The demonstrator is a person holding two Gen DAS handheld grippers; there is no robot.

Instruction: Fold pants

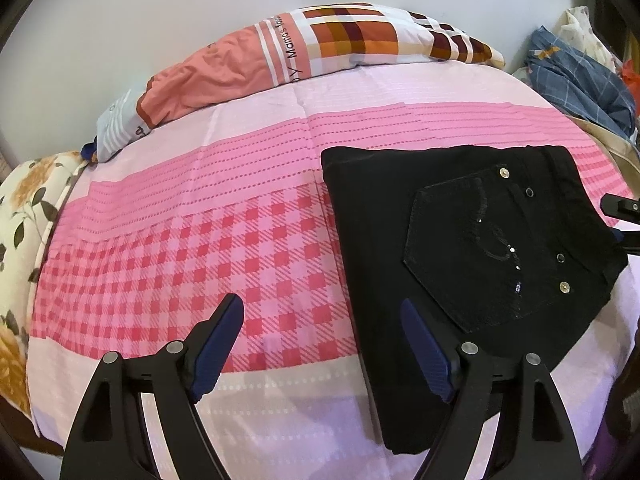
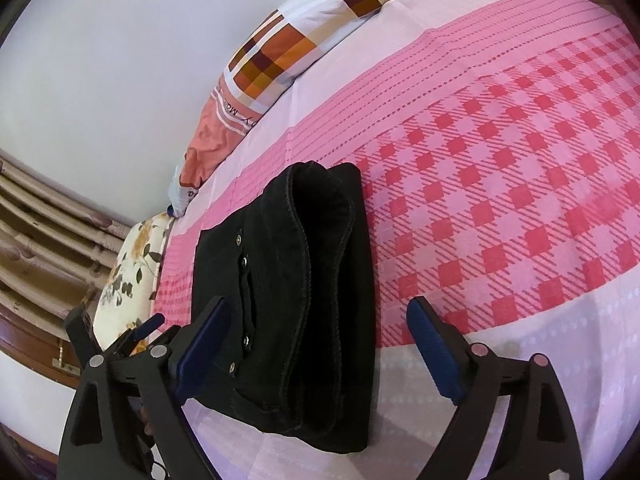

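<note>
Pink bed [image 1: 248,152], one folded pants [image 1: 460,240] (black)

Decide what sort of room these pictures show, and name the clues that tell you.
Most likely a bedroom: a bed with a pink checked sheet, a patchwork pillow against the wall, and folded black pants lying on the sheet.

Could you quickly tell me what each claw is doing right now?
Left claw: open, holding nothing.
Right claw: open, empty, above the folded pants.
</note>
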